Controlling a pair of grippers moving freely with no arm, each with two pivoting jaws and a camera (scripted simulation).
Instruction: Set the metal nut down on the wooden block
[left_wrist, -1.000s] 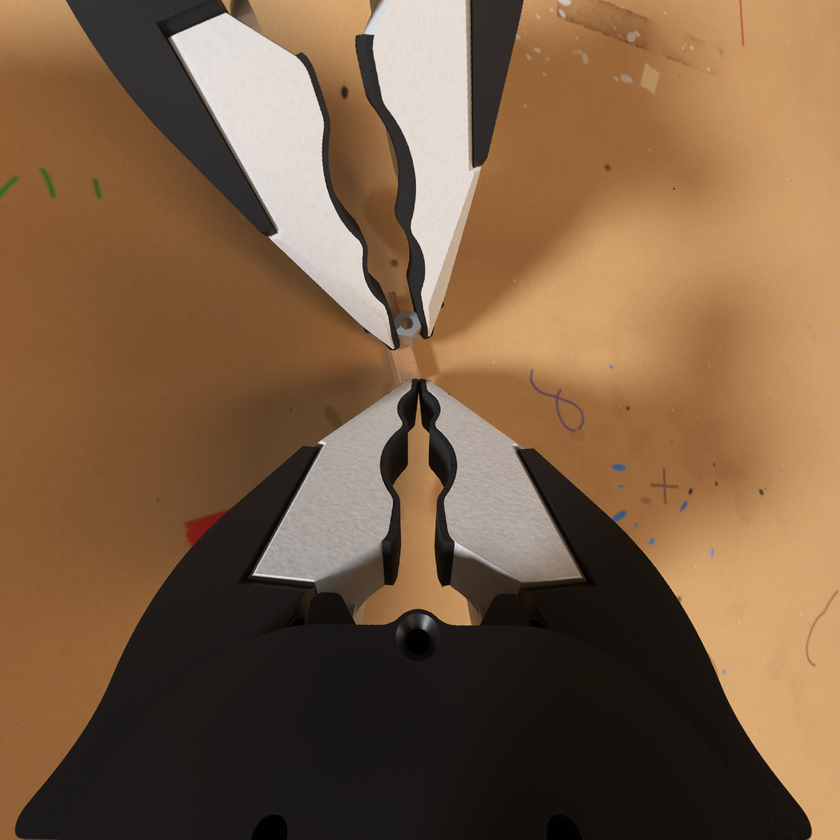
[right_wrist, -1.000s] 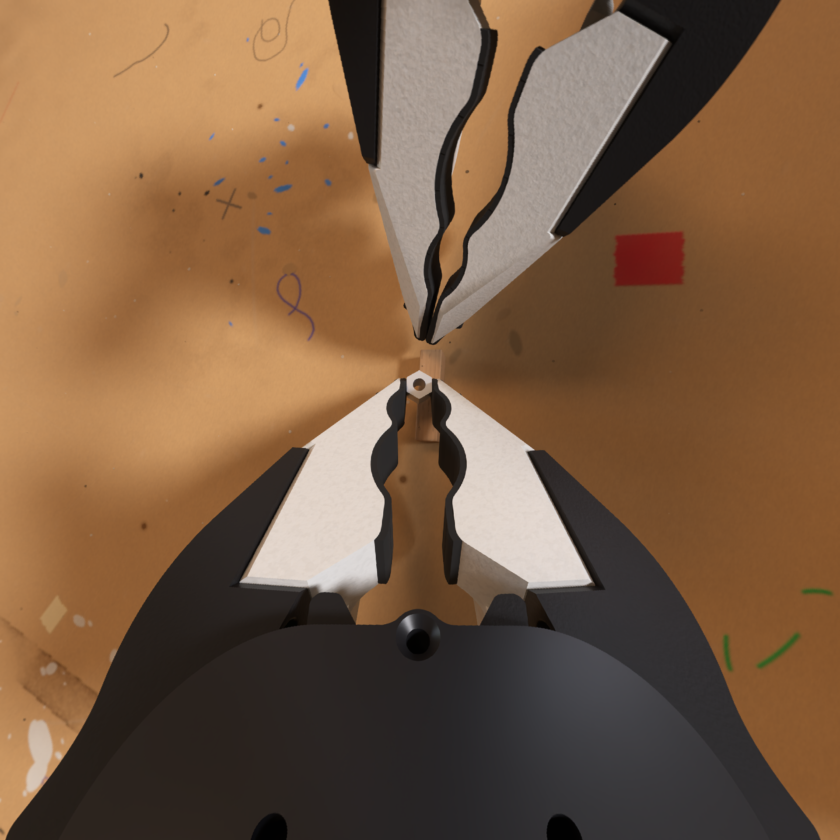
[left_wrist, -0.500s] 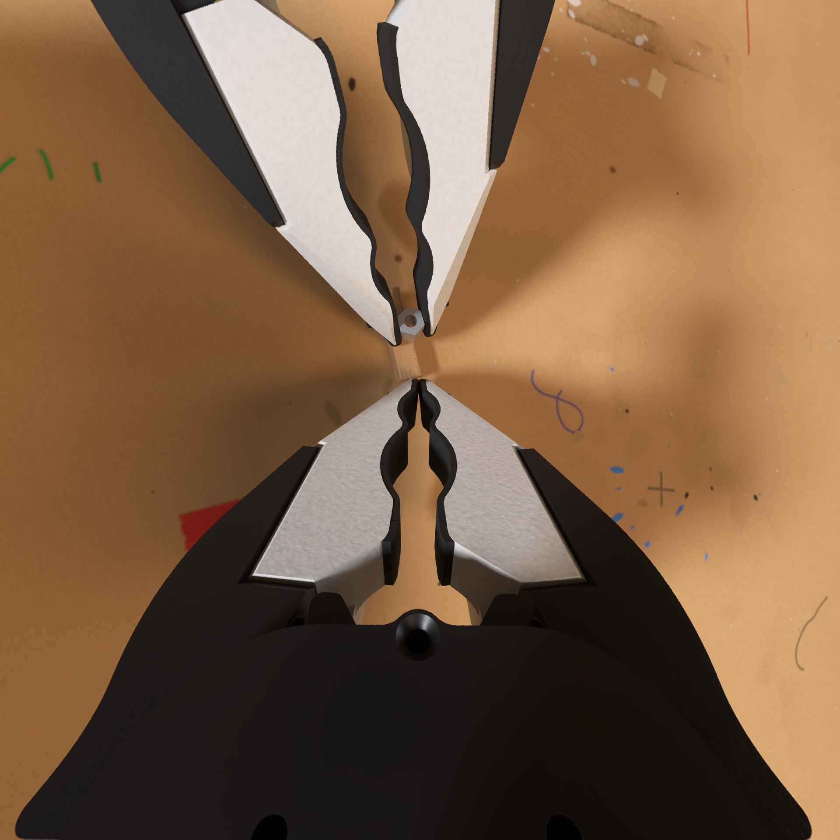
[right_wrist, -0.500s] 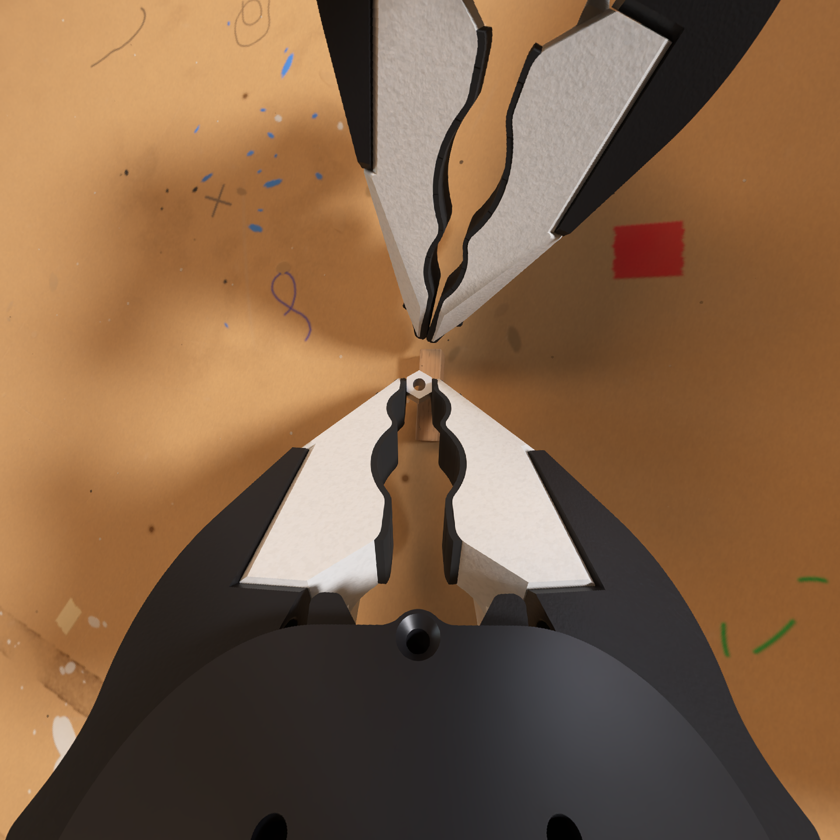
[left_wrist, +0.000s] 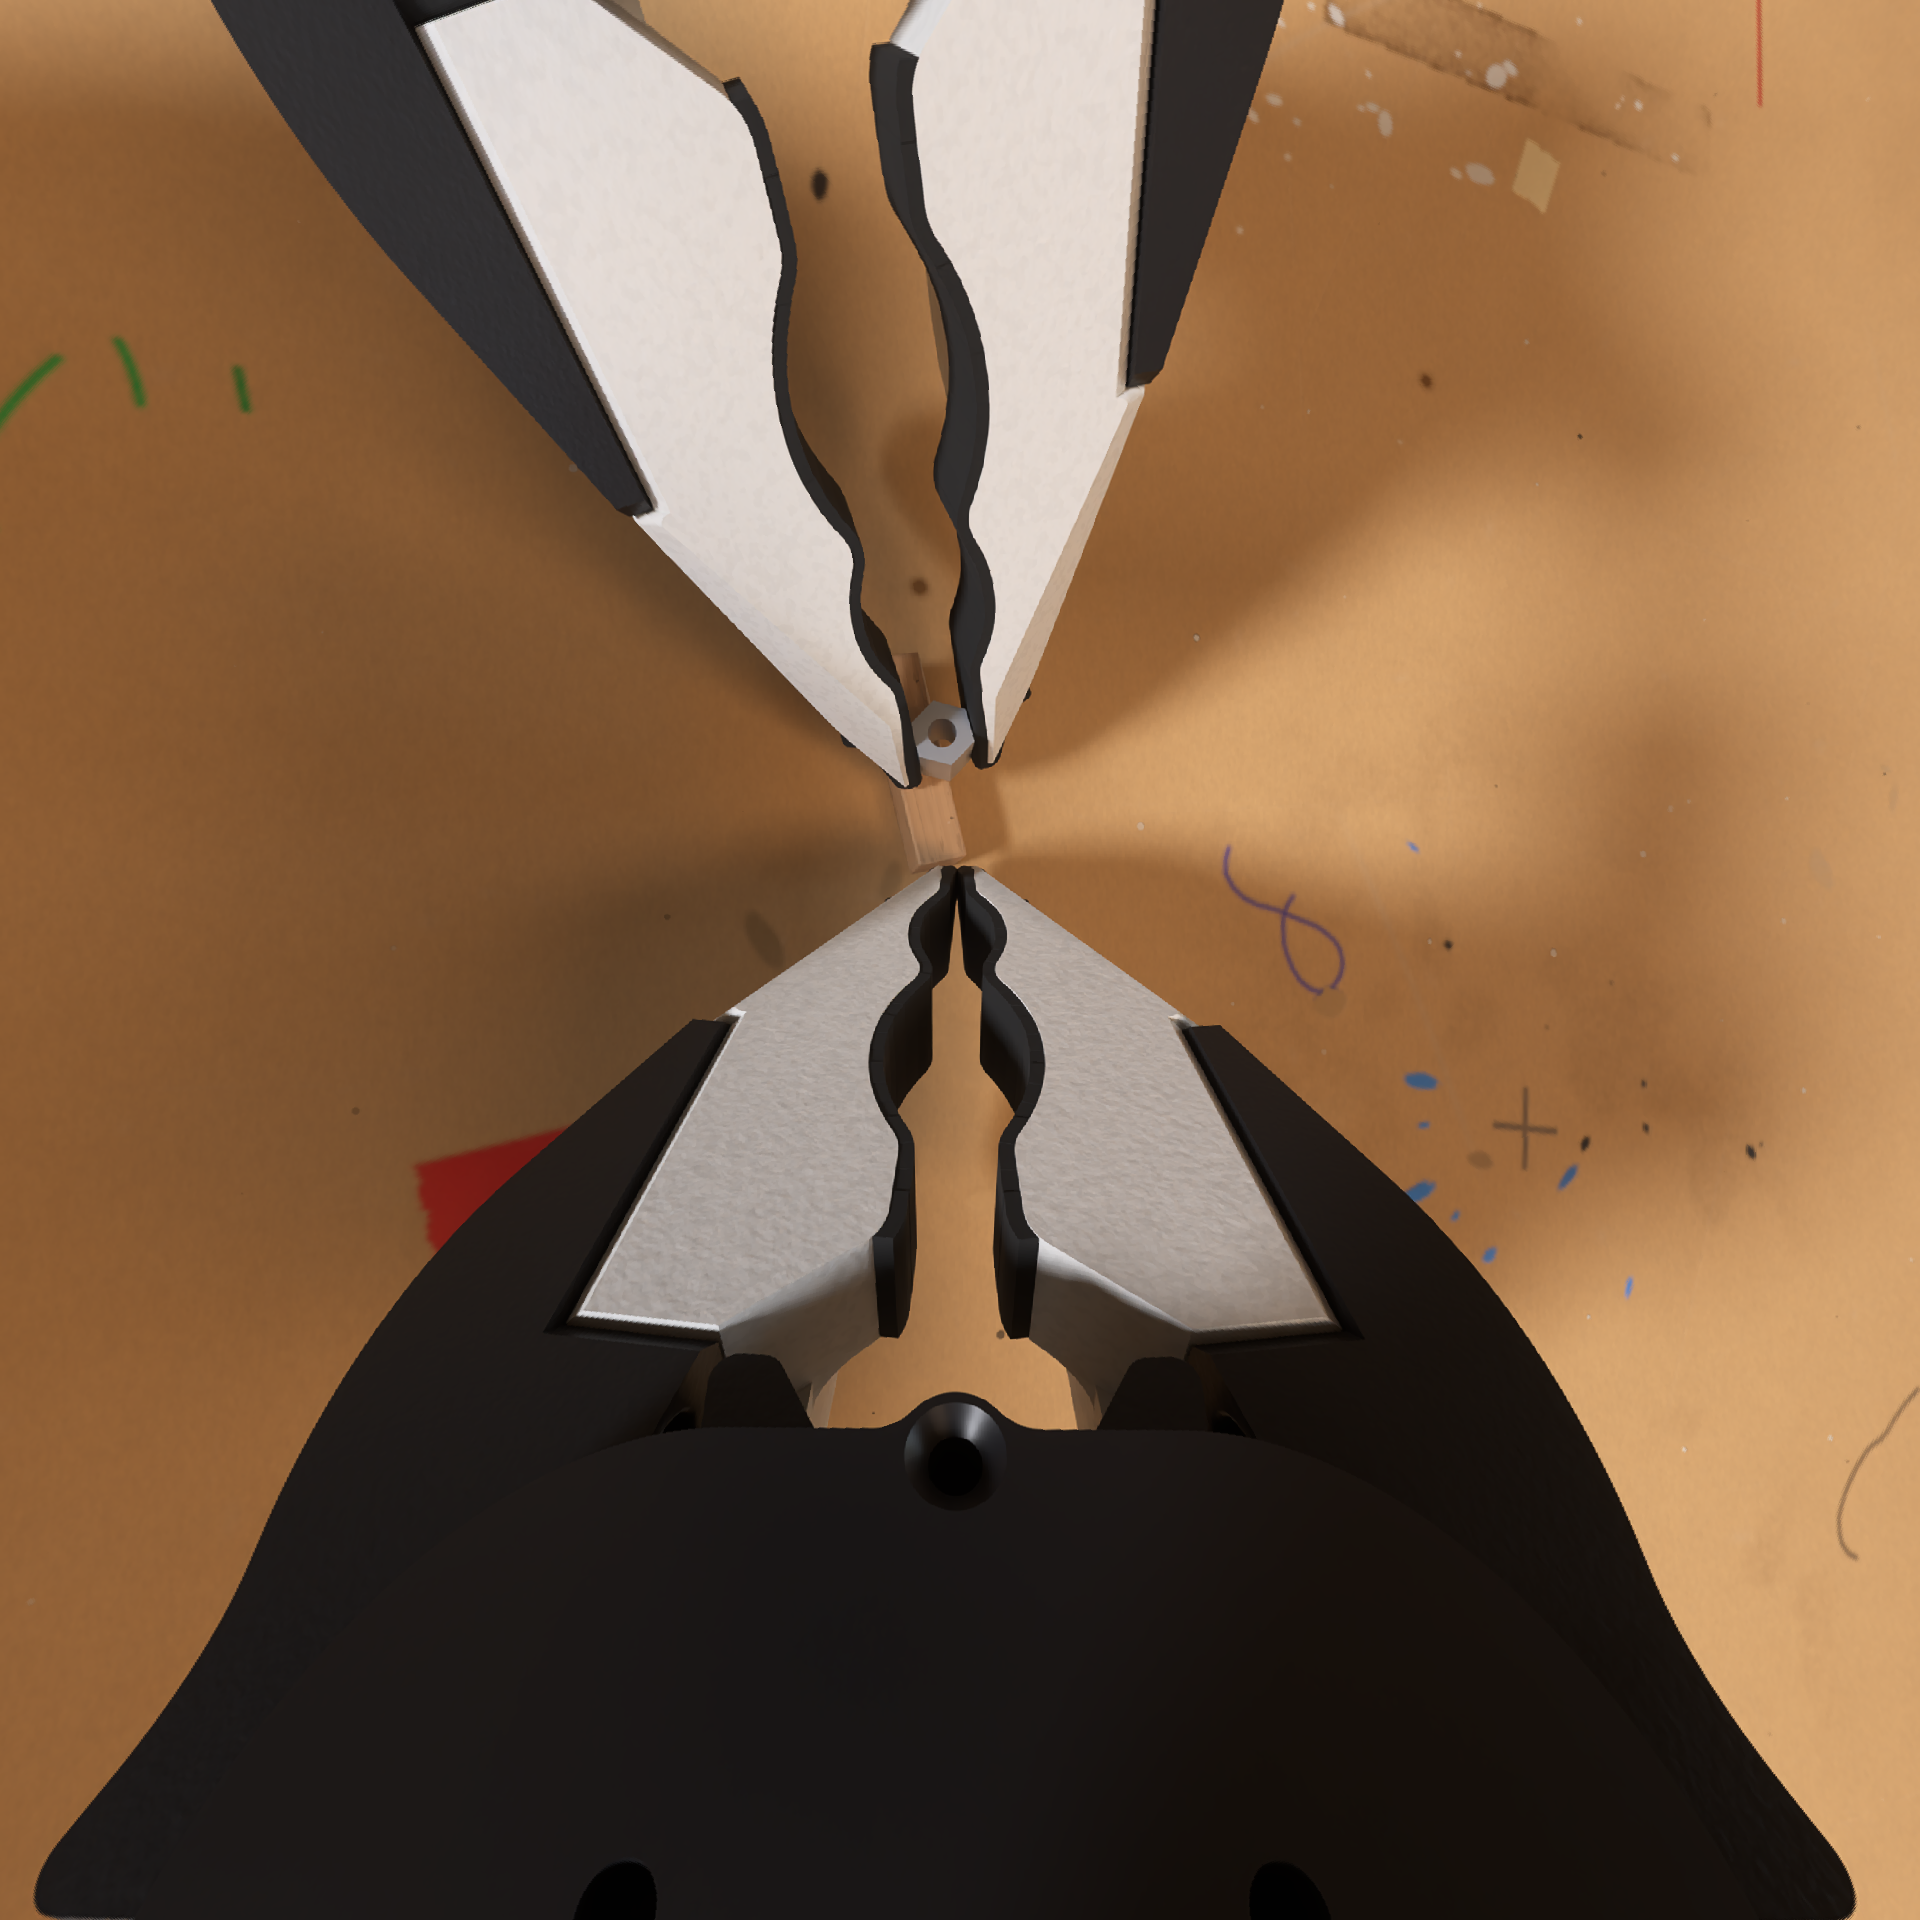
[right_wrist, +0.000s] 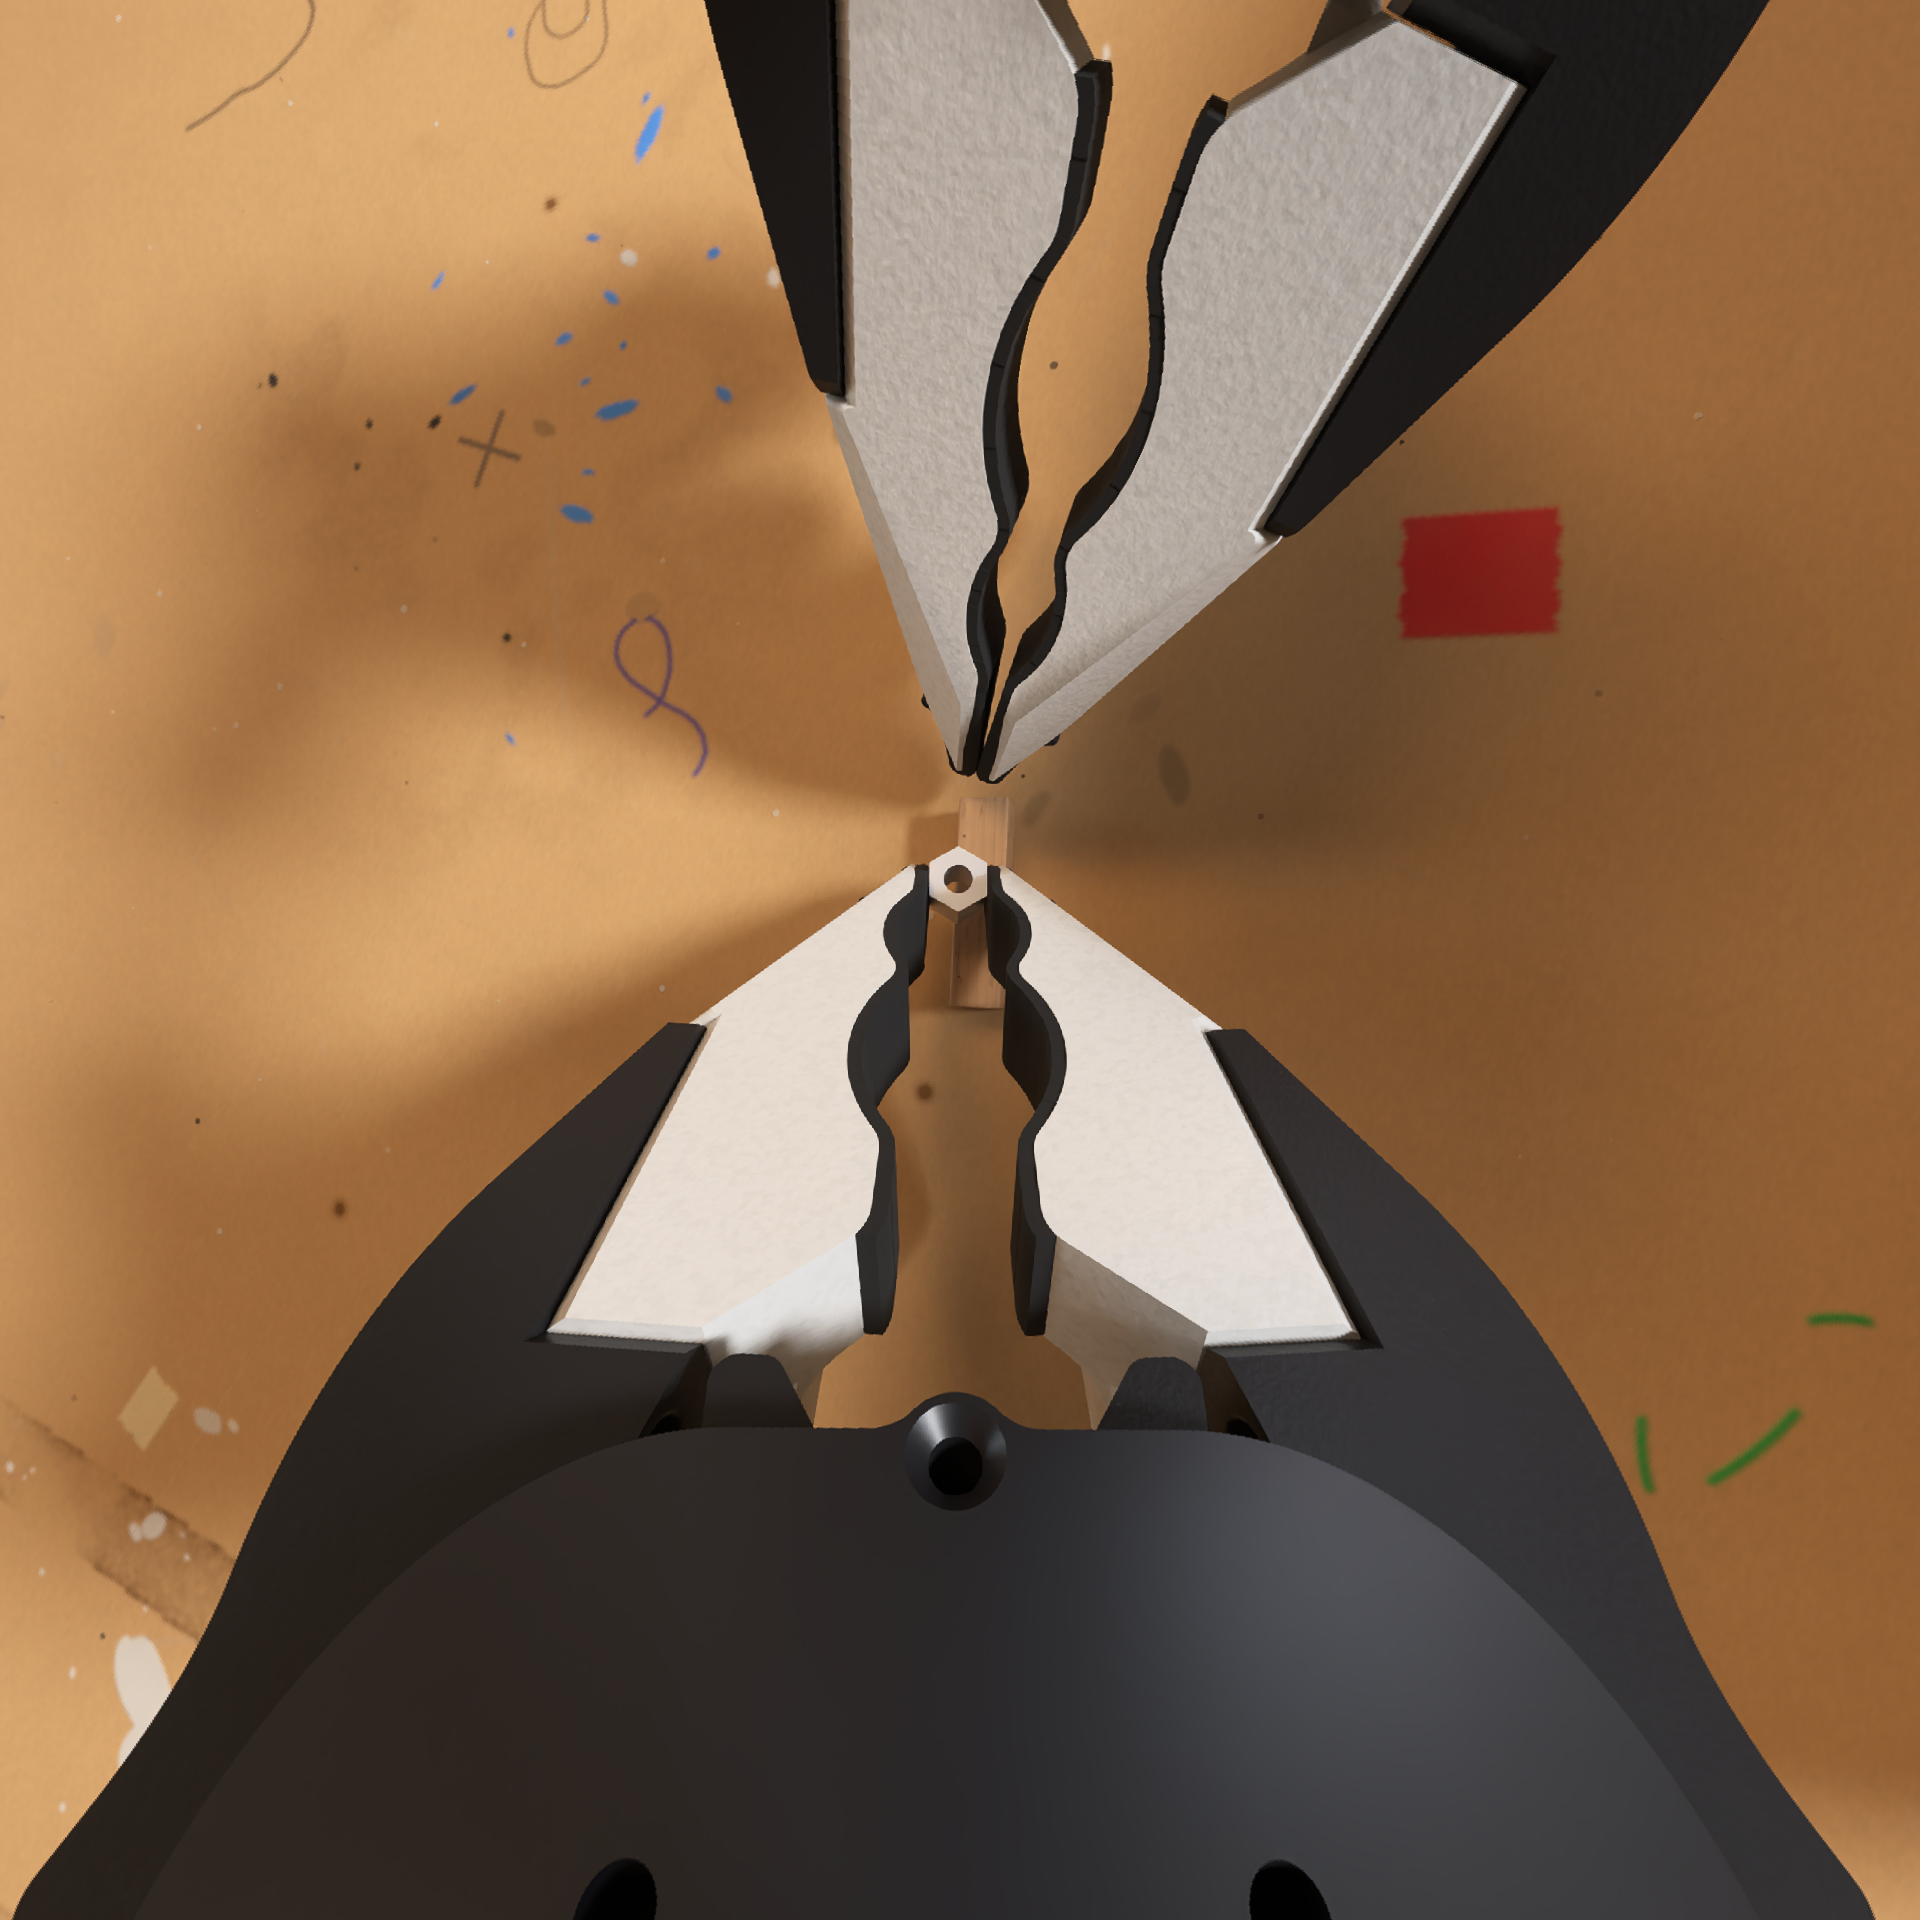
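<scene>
A small hexagonal metal nut (right_wrist: 958, 880) is pinched between the tips of my right gripper (right_wrist: 958, 883). It hangs over a thin wooden block (right_wrist: 984, 831) that lies on the tan table. I cannot tell whether the nut touches the block. In the left wrist view the nut (left_wrist: 942, 736) sits in the right gripper (left_wrist: 942, 764) at the top, and the block (left_wrist: 930, 823) shows just below it. My left gripper (left_wrist: 956, 873) is shut with nothing in it, its tips at the block's near end. It faces the right gripper (right_wrist: 977, 771).
The tan tabletop (right_wrist: 312, 935) carries pen scribbles, blue paint flecks (right_wrist: 615, 410) and green strokes (right_wrist: 1756, 1444). A flat red tape patch (right_wrist: 1480, 571) lies to the right of the block and also shows in the left wrist view (left_wrist: 478, 1184). A brown tape strip (left_wrist: 1507, 62) lies far off.
Both grippers have drifted slightly. The nut has stayed pinched in the right gripper, and a little more of the block shows between the two sets of tips.
</scene>
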